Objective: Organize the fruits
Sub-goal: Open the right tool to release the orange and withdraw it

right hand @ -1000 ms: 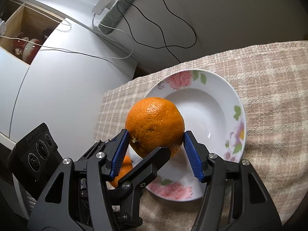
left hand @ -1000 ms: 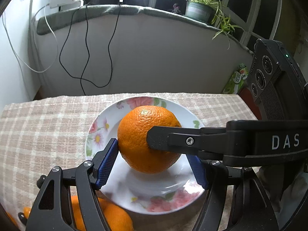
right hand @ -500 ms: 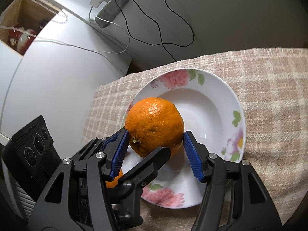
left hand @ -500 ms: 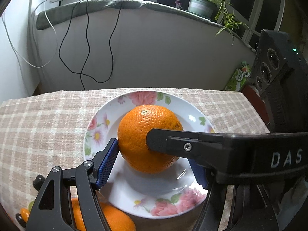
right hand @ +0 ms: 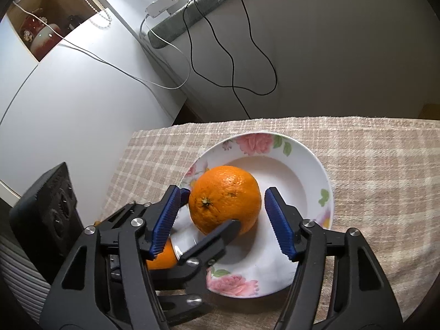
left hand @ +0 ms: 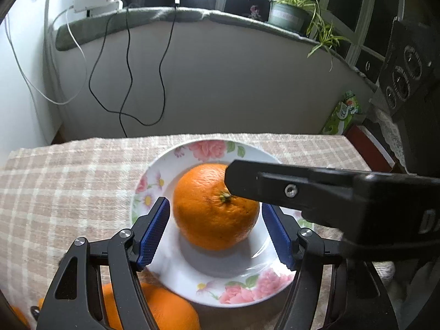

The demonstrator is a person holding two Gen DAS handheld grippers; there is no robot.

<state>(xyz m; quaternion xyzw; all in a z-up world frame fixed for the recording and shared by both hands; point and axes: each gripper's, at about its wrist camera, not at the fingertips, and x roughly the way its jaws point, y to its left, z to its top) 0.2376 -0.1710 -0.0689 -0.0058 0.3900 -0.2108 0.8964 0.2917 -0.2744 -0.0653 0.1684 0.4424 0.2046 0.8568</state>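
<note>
An orange (left hand: pixel 214 209) rests in the white floral plate (left hand: pixel 176 162), stem side facing me. It also shows in the right wrist view (right hand: pixel 224 199) on the plate (right hand: pixel 310 165). My left gripper (left hand: pixel 216 231) is open, its blue pads a little apart from the orange on both sides. My right gripper (right hand: pixel 224 225) is open too, with gaps on both sides of the orange. One right finger crosses the left wrist view (left hand: pixel 275 187) over the orange. Another orange (left hand: pixel 165 310) lies on the cloth by the plate's near rim.
The plate stands on a beige checked tablecloth (left hand: pixel 68 181). A low white wall (left hand: pixel 220 88) with hanging black cables rises behind the table. A potted plant (left hand: pixel 288 13) stands on the sill. A white cabinet (right hand: pixel 68 104) is at the left.
Both grippers have opened and let go of the orange. It has dropped onto the plate and rolled so its stem faces me. Both grippers have drawn back slightly.
</note>
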